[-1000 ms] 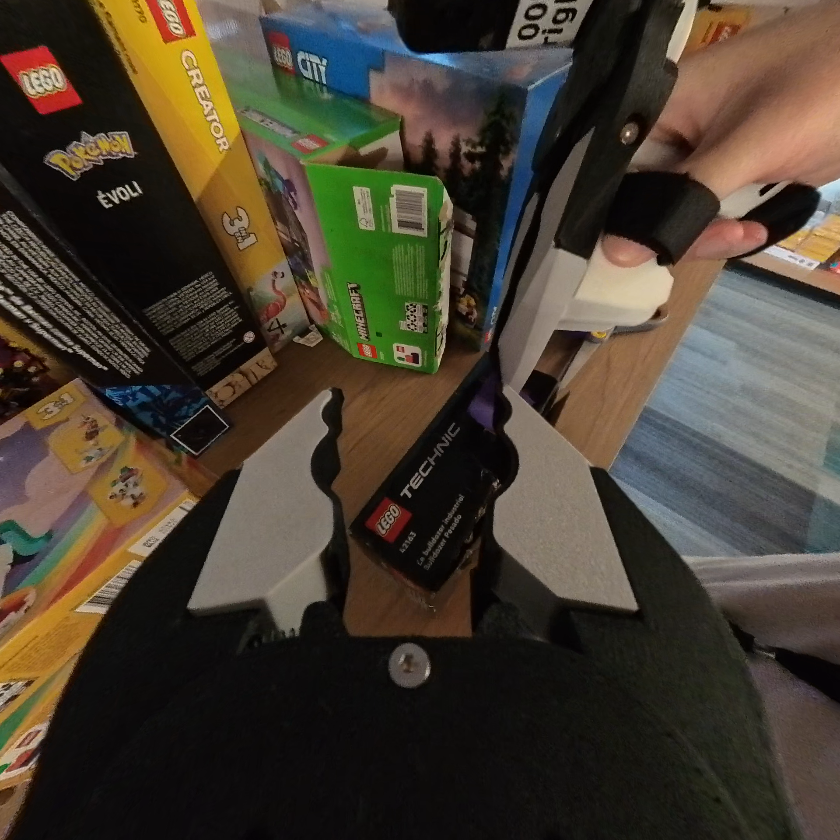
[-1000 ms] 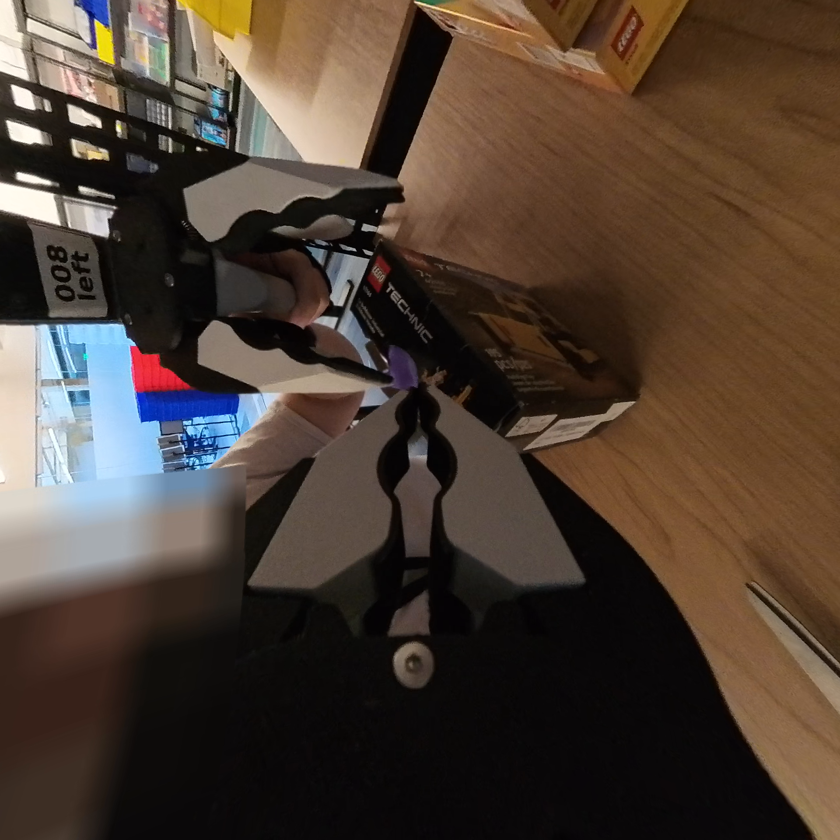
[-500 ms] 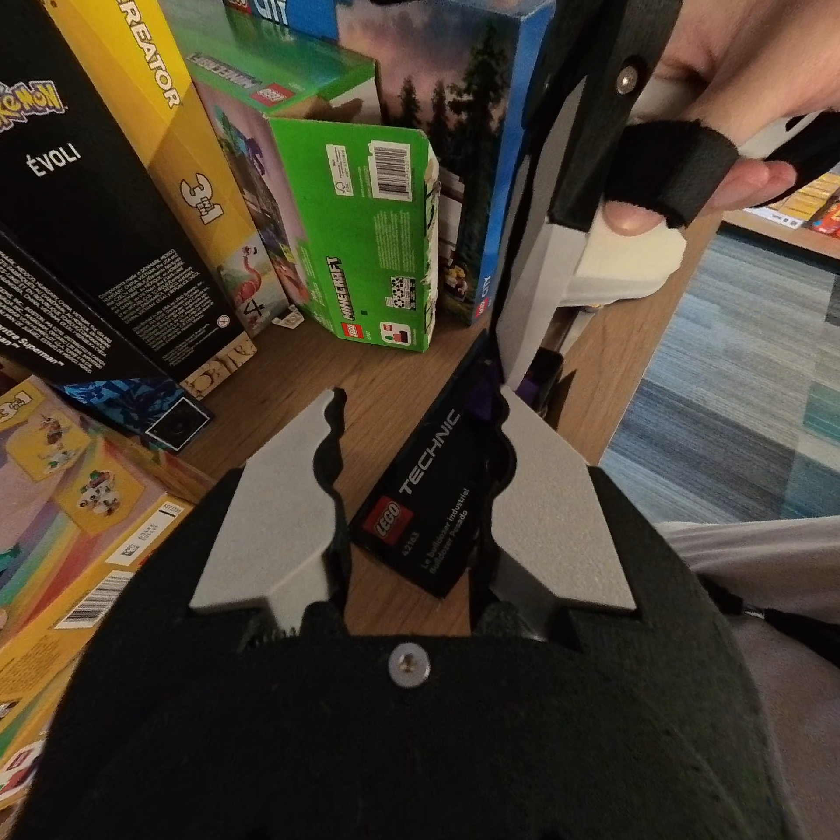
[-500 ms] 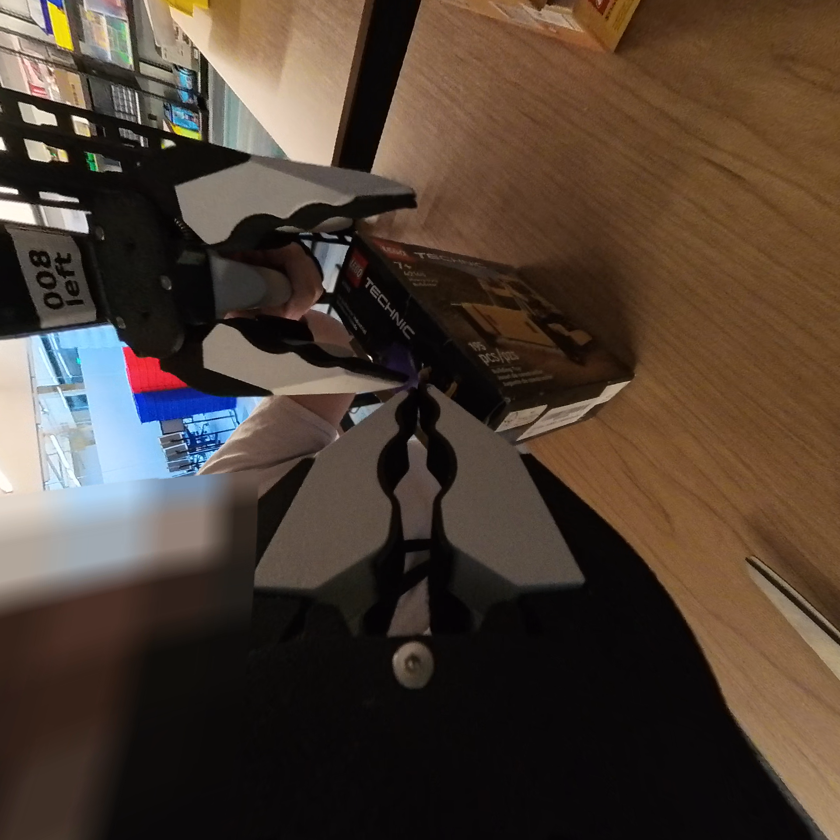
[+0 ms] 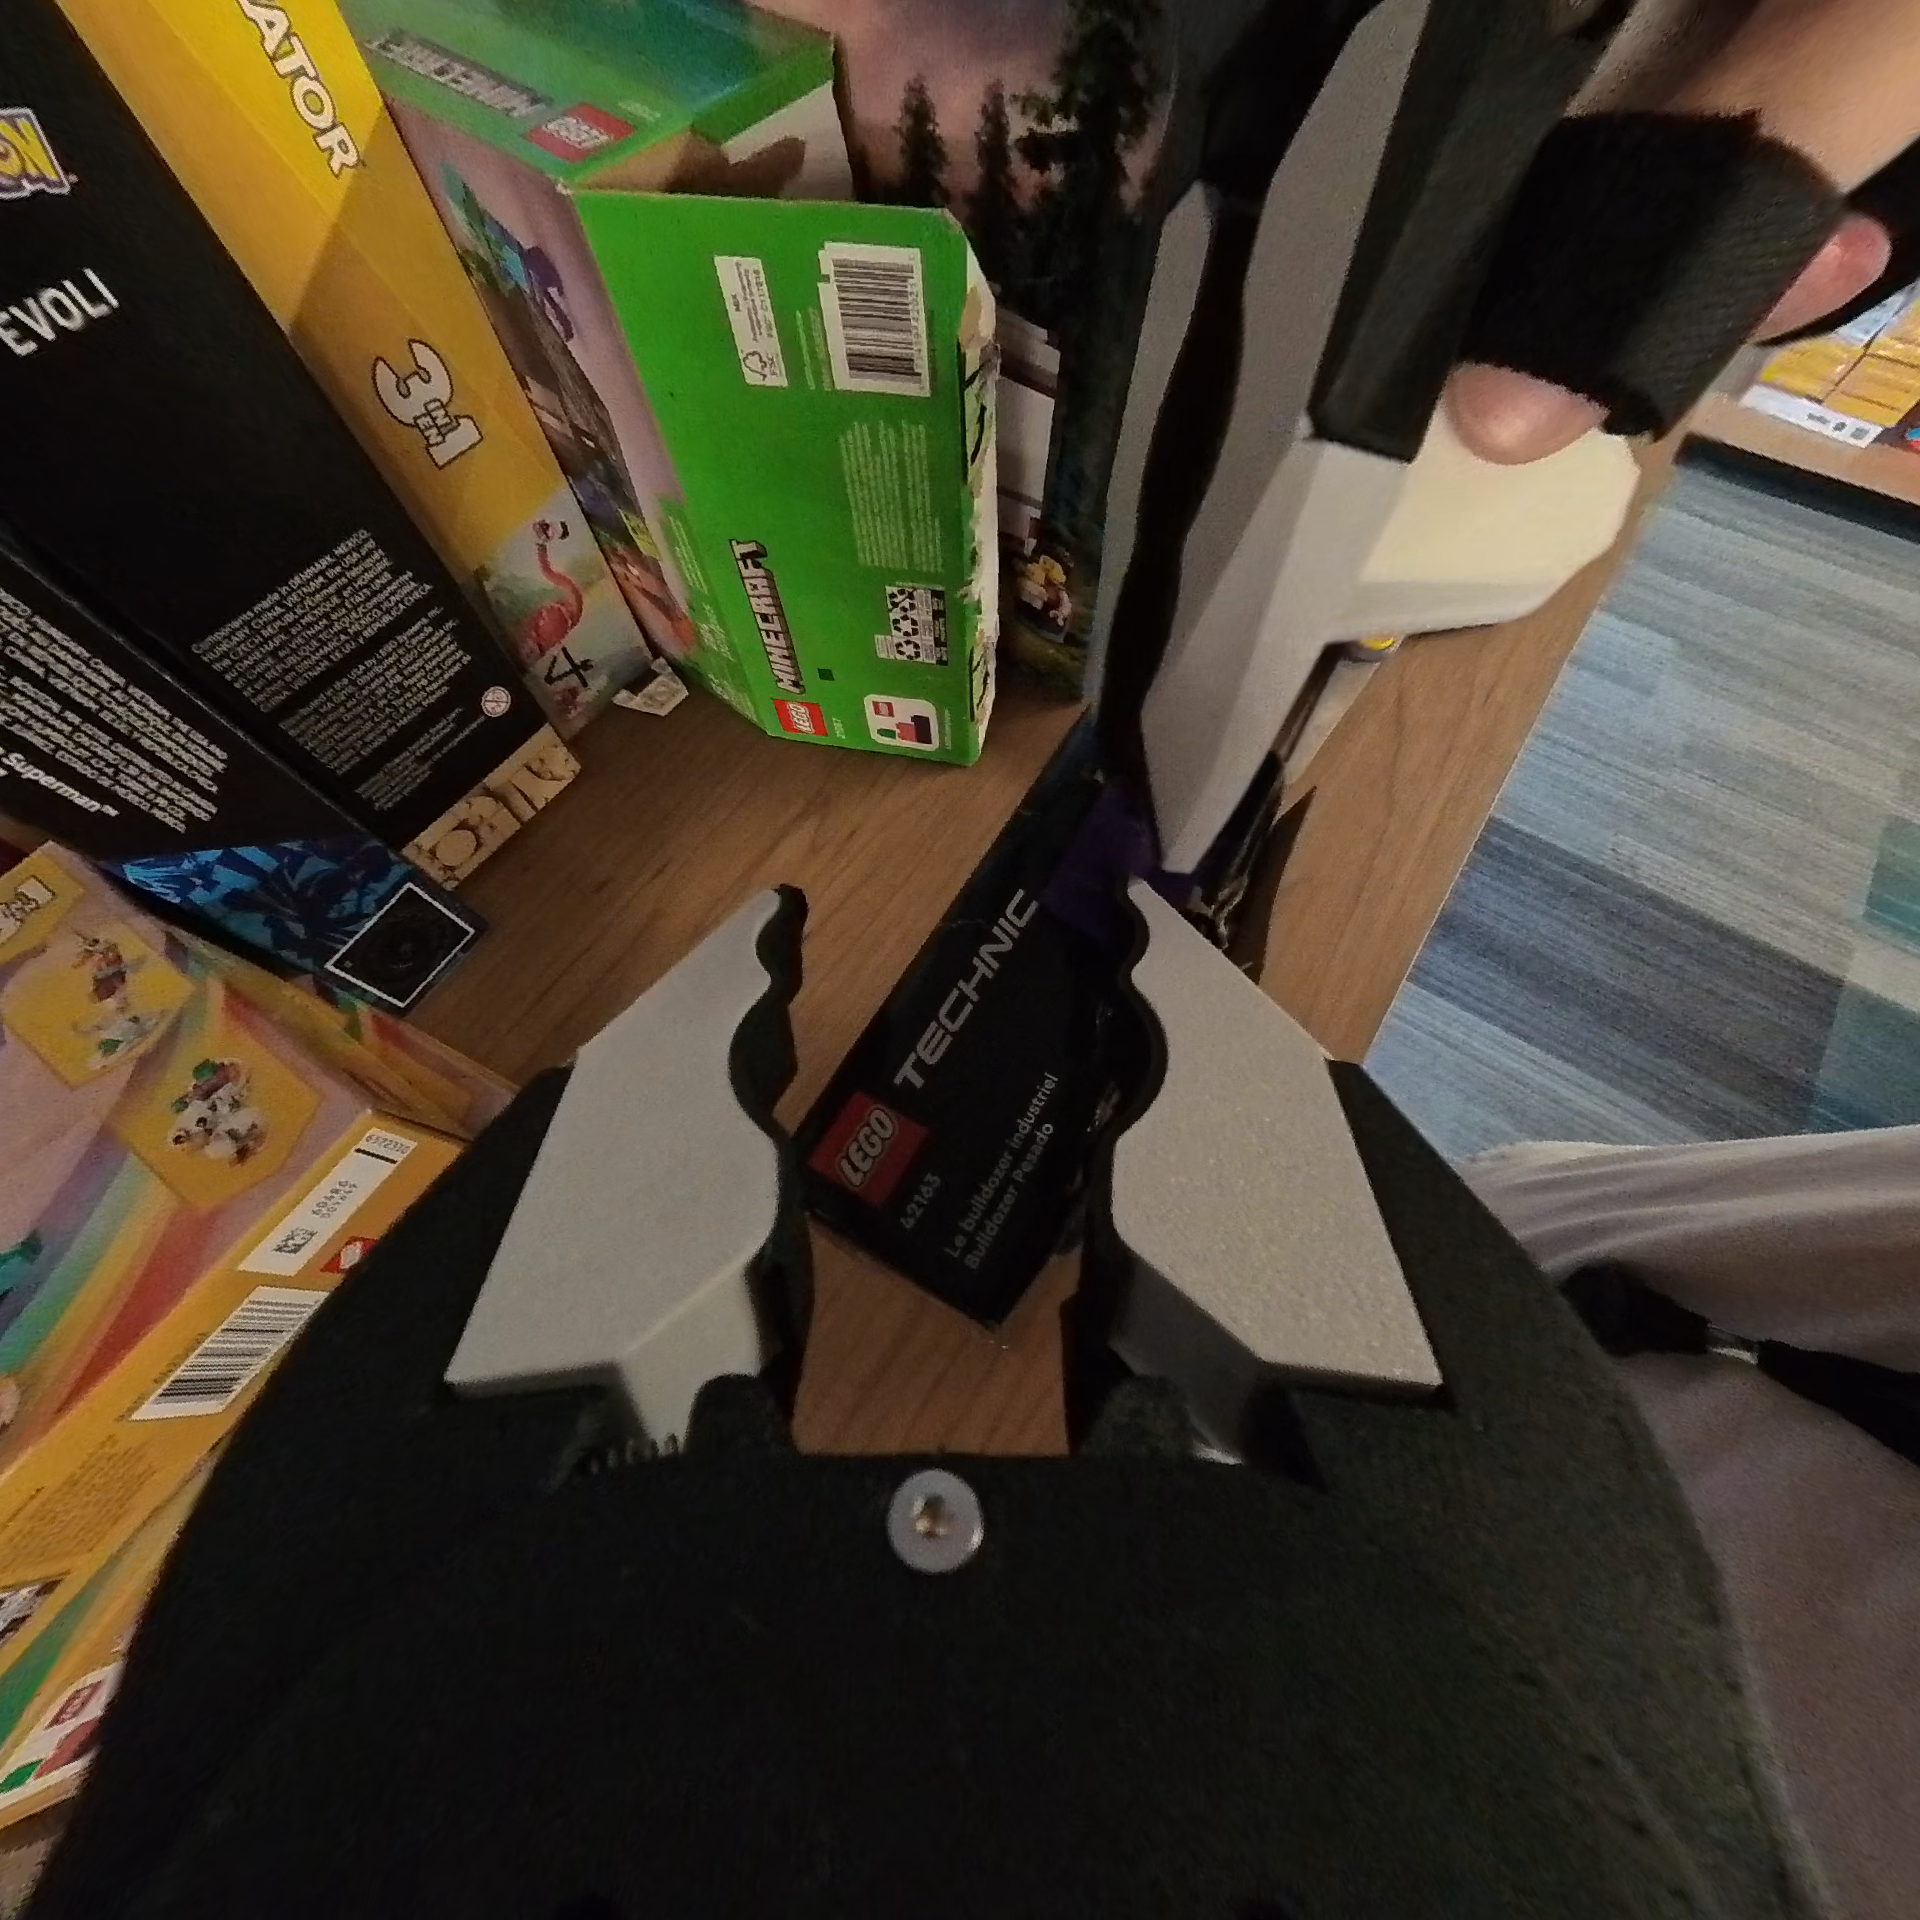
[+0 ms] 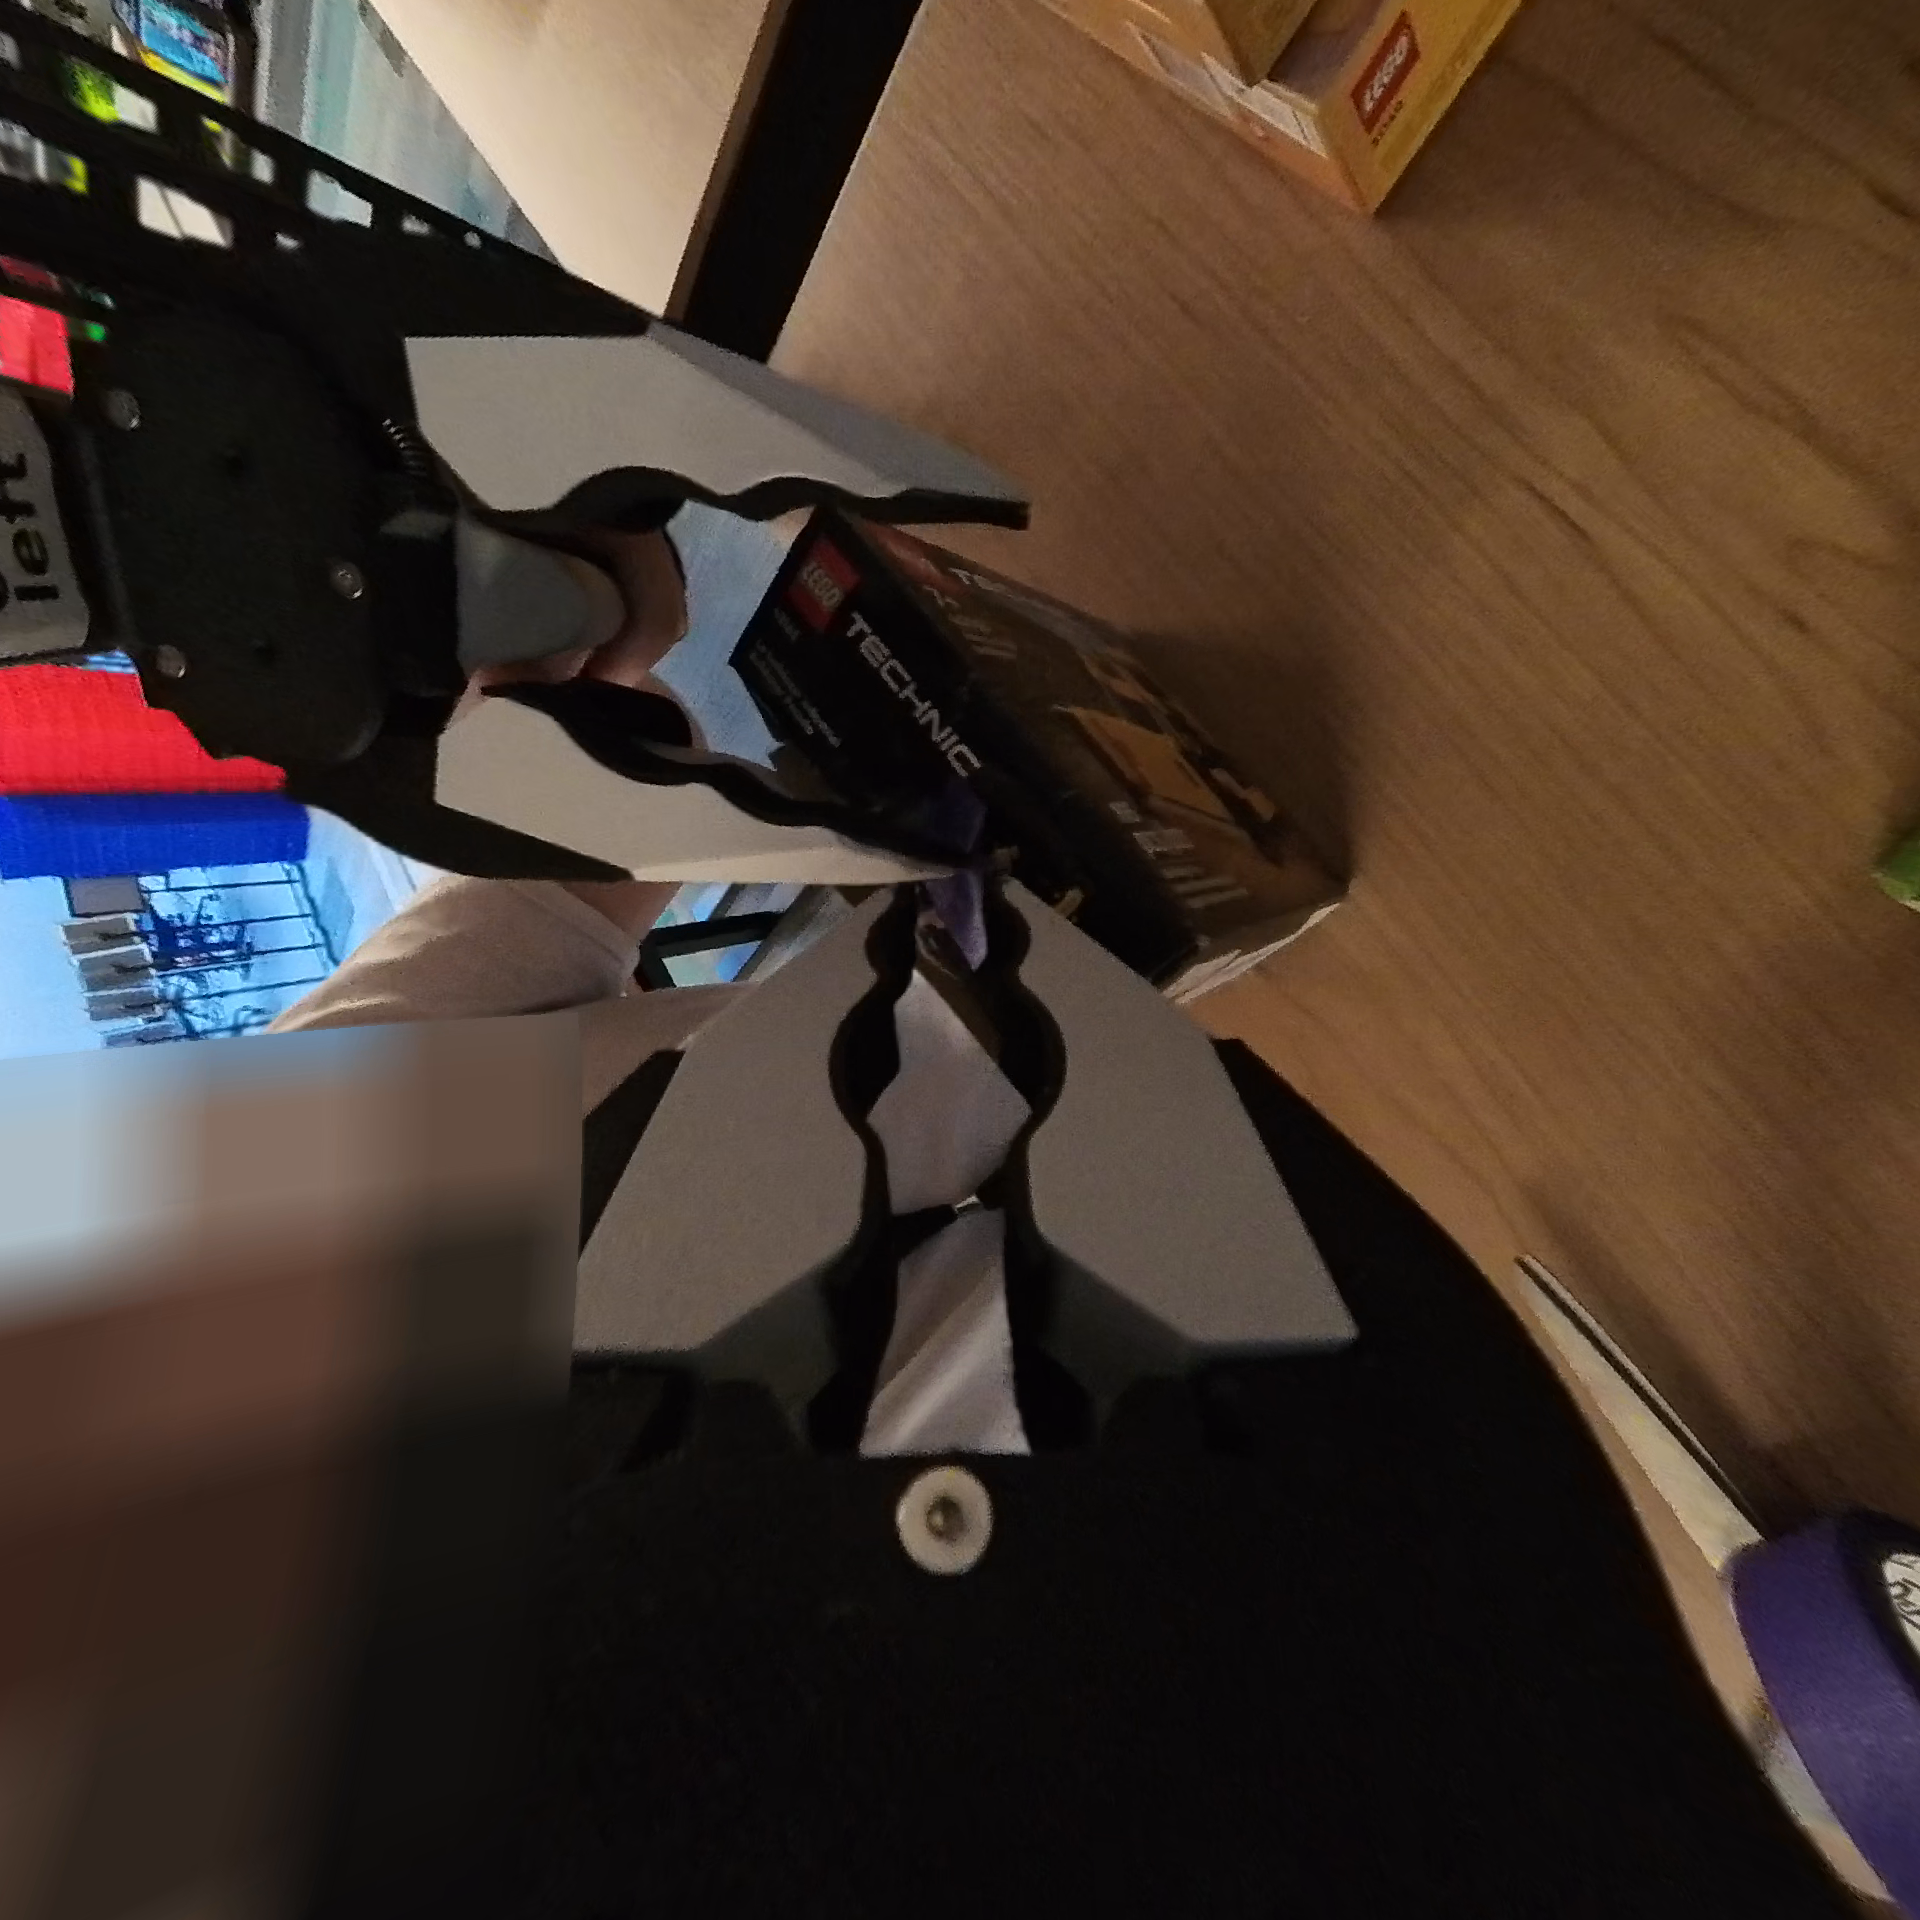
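Note:
A small black box [image 5: 935, 1143] lies flat on the wooden table [image 5: 727, 852]. My left gripper [image 5: 956, 904] is open, and the near end of the box lies between its two fingers; contact cannot be told. My right gripper [image 6: 951, 899] comes down from the upper right in the left wrist view [image 5: 1174, 790]. It is shut on a small piece of purple tape [image 6: 961, 904] at the box's upper edge. The right wrist view shows the box [image 6: 1091, 748] with the open left gripper [image 6: 977, 686] around its end. A hand [image 5: 1507, 405] holds the right gripper's handle.
Boxed sets stand behind: a green box [image 5: 831, 499], a yellow one [image 5: 416, 364], a large black one [image 5: 208, 468]. A colourful flat box [image 5: 156, 1143] lies at the left. The table edge drops to blue carpet [image 5: 1662, 883]. A purple tape roll [image 6: 1829, 1683] lies near the right gripper. From either gripper's tips it is about 25 cm to the purple tape roll [image 6: 1829, 1683].
My left gripper has moved forward toward the standing boxes, still open around the black box. The two grippers have come closer together. My right gripper keeps hold of the purple tape.

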A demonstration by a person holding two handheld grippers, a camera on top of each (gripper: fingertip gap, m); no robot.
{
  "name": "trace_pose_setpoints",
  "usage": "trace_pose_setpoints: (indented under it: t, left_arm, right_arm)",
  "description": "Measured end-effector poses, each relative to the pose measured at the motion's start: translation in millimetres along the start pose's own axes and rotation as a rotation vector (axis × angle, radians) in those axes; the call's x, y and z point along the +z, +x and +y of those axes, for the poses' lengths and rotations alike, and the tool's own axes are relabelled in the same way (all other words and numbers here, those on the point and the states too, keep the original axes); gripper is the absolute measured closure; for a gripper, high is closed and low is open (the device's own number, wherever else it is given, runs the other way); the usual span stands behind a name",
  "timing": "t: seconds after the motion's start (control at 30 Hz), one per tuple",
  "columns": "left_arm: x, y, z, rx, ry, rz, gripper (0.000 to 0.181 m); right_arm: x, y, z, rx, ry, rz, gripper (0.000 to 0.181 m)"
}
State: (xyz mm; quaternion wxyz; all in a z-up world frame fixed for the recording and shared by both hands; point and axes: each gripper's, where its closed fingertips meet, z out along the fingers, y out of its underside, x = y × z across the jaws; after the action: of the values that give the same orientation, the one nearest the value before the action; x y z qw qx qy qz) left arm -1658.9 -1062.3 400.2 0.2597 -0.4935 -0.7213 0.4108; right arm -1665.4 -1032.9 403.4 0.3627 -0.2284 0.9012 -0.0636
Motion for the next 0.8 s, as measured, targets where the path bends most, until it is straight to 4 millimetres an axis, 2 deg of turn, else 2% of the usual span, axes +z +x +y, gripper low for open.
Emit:
trace_pose_setpoints:
  t: [0.23,0.57,0.8]
  left_arm:
    - [-0.3,-0.3,0.3,-0.014,0.0,0.011,0.123]
    - [-0.5,-0.2,1.5,-0.031,0.011,0.018,0.123]
    - [-1.8,-0.6,2.6,-0.03,0.008,0.01,0.123]
  right_arm:
    - [-0.9,-5.1,1.3,-0.082,-0.026,0.045,0.156]
    - [-1.5,-10.7,3.8,-0.082,-0.053,0.031,0.145]
    - [-0.3,-14.2,6.5,-0.189,-0.106,0.112,0.131]
